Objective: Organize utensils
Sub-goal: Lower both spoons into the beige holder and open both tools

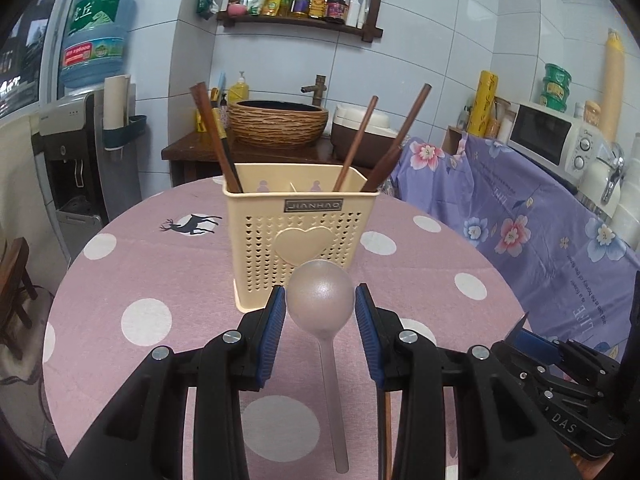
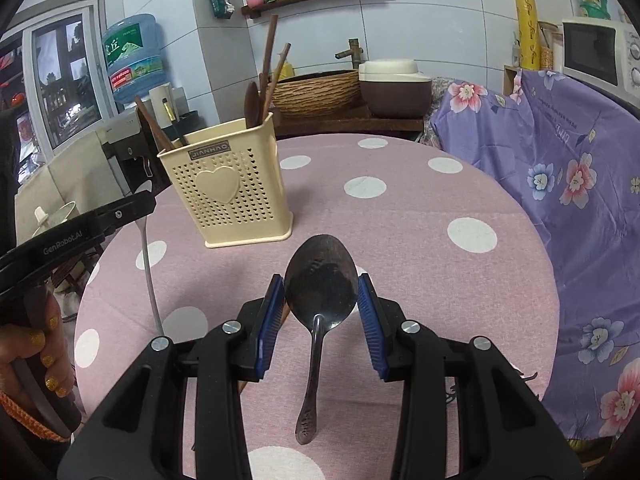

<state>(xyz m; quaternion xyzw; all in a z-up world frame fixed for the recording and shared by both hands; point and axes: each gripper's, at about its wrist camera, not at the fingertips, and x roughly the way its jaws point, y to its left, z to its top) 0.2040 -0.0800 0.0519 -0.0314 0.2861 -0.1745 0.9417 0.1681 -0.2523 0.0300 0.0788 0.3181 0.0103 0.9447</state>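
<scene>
Two spoons are in play: the left gripper (image 1: 320, 300) has its blue pads closed against the bowl of a pale plastic spoon (image 1: 320, 294), and the right gripper (image 2: 321, 300) clamps a dark metal spoon (image 2: 321, 284) the same way, both handles hanging back toward the cameras. One cream holder (image 1: 298, 236) stands on the dotted pink table (image 1: 140, 240), with four wooden utensils sticking out. Only the right wrist view shows the hand (image 2: 38, 354) on the left tool; only the left wrist view shows the deer print (image 1: 191, 224)
</scene>
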